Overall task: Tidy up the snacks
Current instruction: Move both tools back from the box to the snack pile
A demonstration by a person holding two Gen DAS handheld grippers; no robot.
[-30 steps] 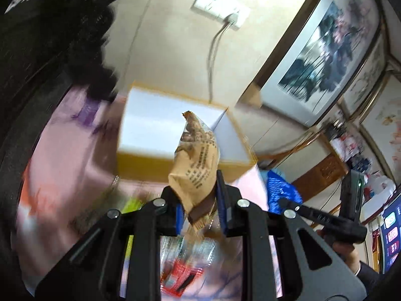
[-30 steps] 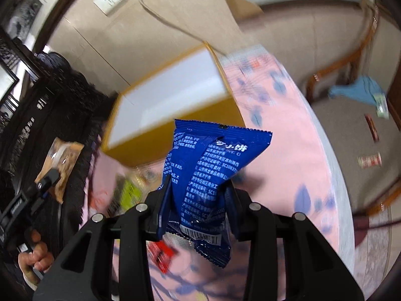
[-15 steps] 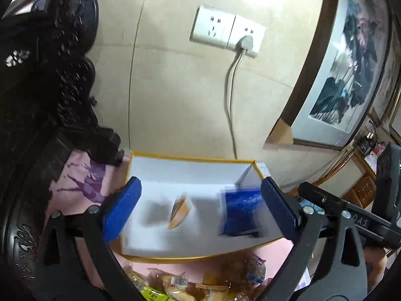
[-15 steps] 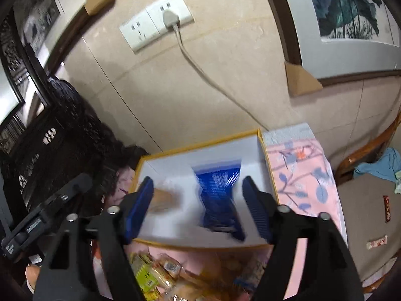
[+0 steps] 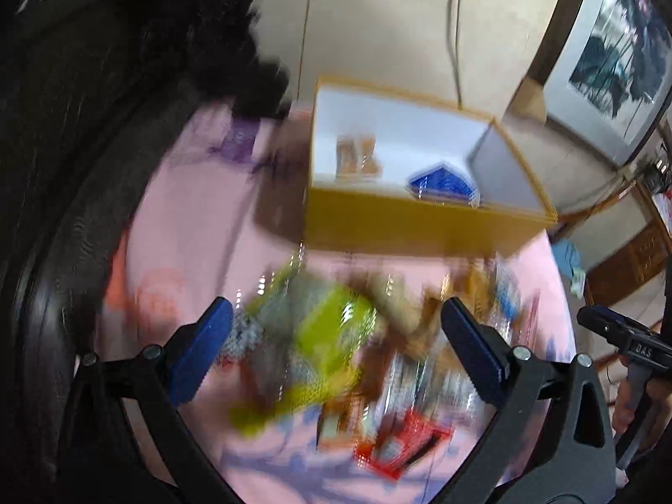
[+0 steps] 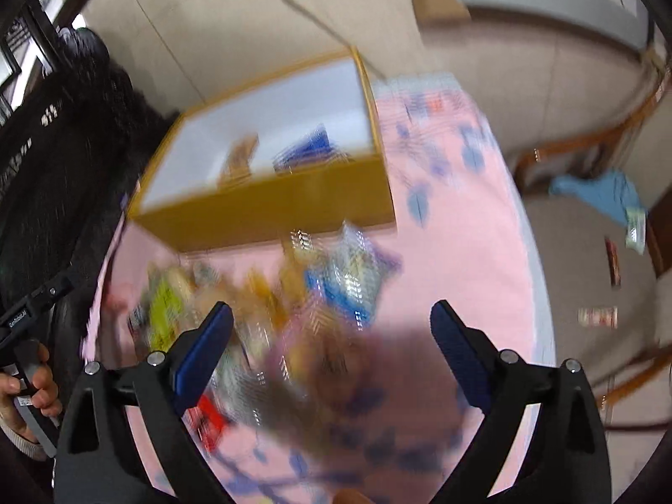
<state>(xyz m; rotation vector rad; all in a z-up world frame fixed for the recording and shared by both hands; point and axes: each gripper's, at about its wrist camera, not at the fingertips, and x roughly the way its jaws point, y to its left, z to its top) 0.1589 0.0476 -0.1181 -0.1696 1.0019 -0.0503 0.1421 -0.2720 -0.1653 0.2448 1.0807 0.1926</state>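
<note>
Snacks, the loose heap of crinkly foil and plastic packets [image 5: 348,348], lie on the pink flower-printed table [image 6: 462,260] just in front of the yellow cardboard box with the white inside [image 5: 420,227]; two of them have just gone in; a second ago my left hand-held gripper [image 5: 336,348] pinched a tan paper-look packet and my right hand-held gripper [image 6: 332,346] a blue foil packet, and now the tan packet [image 5: 357,155] sits against the left part of the box floor and the blue packet [image 5: 441,182] towards its right wall, apart from each other; both show in the right wrist view too, though blurred.

My left jaws stand at their widest with nothing pressed between the blue pads; my right jaws are opening, almost as wide, and empty as well; both tools have tipped down from the box and hang above the heap, the yellow-green packet [image 5: 332,336] lying below my left pads and a blue-and-clear packet [image 6: 348,277] just ahead of my right.

I judge that one pair is done and the next pick is in hand; most of the pile is still out on the table; the motion smear leaves me unable to tell single packets apart, so I would settle before closing.
</note>
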